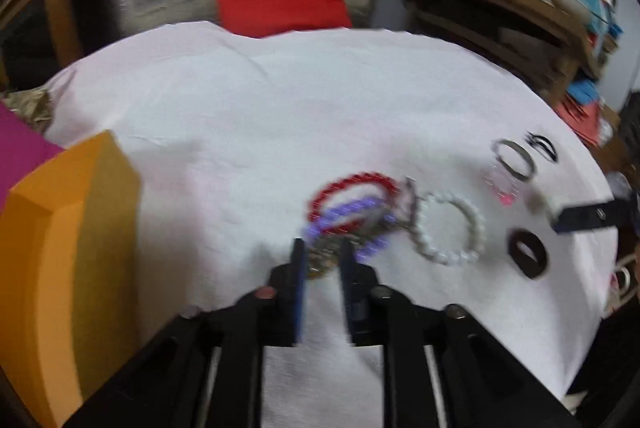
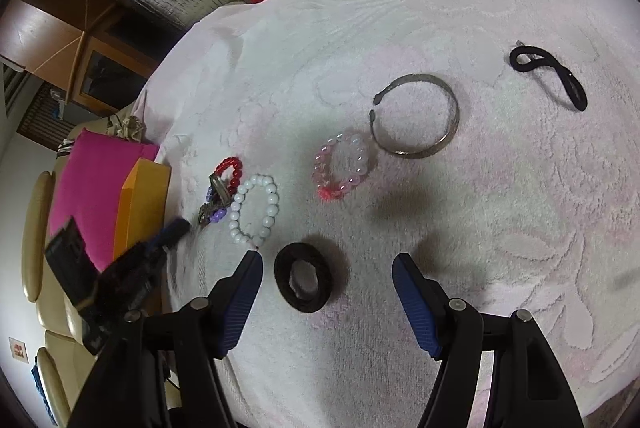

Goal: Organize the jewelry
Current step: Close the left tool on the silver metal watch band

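Our left gripper (image 1: 322, 248) has narrowed around a metallic trinket (image 1: 320, 260) in the tangle of bead bracelets (image 1: 352, 204); contact unclear. We judge the pile light, snag-prone. Right gripper (image 2: 327, 270) gapes empty.

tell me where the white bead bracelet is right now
In the right wrist view the white bead bracelet lies left of centre on the white towel, beside the red and purple bead pile and beyond the black scrunchie.

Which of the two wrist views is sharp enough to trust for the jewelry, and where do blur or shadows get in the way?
Left wrist view: motion-smeared; red bead bracelet and white bead bracelet streak. Right wrist view: sharp; white bead bracelet and metal bangle crisp, soft shadows fall around the dark scrunchie, only the left gripper at the edge blurs. Both bend at the rims.
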